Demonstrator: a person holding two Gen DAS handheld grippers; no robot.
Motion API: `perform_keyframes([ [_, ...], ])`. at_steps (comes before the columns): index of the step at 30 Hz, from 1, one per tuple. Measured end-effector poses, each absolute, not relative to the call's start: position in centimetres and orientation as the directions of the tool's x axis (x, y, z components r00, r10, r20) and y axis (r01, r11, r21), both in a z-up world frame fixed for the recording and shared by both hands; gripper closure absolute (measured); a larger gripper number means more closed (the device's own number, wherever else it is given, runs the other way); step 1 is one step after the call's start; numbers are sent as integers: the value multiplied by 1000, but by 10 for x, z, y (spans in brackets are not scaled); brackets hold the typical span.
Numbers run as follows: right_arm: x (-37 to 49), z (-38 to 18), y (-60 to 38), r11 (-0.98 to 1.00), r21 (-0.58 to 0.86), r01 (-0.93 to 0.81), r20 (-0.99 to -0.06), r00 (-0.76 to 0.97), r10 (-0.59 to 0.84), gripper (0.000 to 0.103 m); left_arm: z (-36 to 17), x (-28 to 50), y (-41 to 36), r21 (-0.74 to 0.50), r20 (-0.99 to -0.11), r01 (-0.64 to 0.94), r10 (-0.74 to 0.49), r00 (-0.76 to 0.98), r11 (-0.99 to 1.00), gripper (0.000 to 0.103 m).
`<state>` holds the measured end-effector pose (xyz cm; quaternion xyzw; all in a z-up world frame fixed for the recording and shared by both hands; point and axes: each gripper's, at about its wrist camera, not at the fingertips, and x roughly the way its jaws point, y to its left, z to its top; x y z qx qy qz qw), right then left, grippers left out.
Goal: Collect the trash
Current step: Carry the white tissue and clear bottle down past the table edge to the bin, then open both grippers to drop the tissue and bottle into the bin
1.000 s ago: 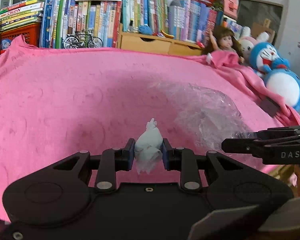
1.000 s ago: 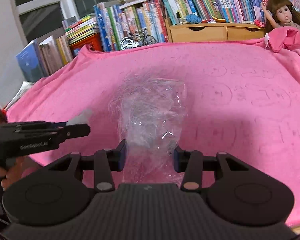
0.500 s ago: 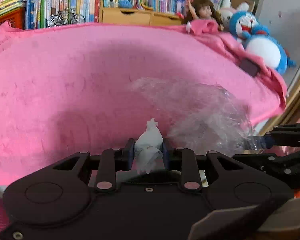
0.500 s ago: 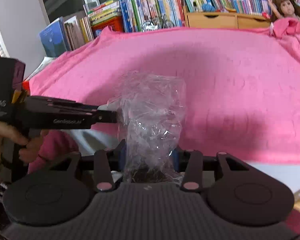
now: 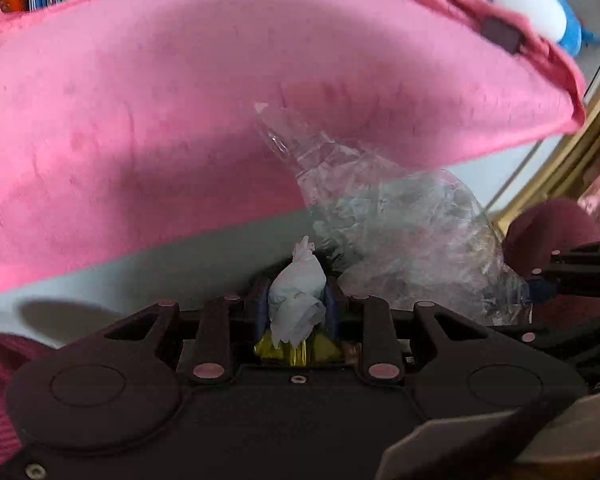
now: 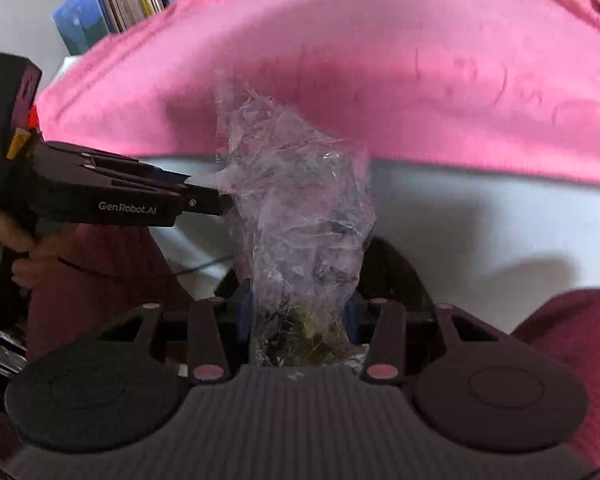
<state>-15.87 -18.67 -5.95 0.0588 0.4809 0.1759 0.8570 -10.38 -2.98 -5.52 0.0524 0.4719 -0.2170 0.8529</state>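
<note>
My left gripper (image 5: 297,300) is shut on a crumpled white tissue (image 5: 296,300), whose tip sticks up past the pads. My right gripper (image 6: 298,312) is shut on a crumpled clear plastic wrap (image 6: 296,208) that stands tall between its fingers. Both hang off the near edge of the pink blanket (image 5: 140,120). Under each gripper lies a dark opening with yellow and greenish scraps (image 6: 308,332). In the right wrist view the left gripper (image 6: 222,202) comes in from the left and touches the wrap. The wrap (image 5: 400,232) also shows in the left wrist view, right of the tissue.
A white side panel (image 6: 480,216) runs below the blanket's edge. Books (image 6: 112,4) line the far side, and a blue and white plush toy (image 5: 540,12) lies at the far right. A dark red knitted sleeve (image 6: 572,340) and a hand (image 6: 16,240) are close by.
Both grippers have drawn back and sunk from over the blanket to below its near edge, each still holding its load. The shelf of books has slid almost out of view.
</note>
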Motion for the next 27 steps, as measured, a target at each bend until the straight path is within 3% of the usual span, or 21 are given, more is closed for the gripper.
perform_keyframes([
  [12,-145,-99,-174,949,276,-154,-874,371,315,54,-95,-102,-38,-91,-890,413,-261,374,906,75],
  [27,-128,-101,-173,959,266,-100,-886,365,284,47,-108,-98,-50,-92,-902,409,-250,352,908,74],
])
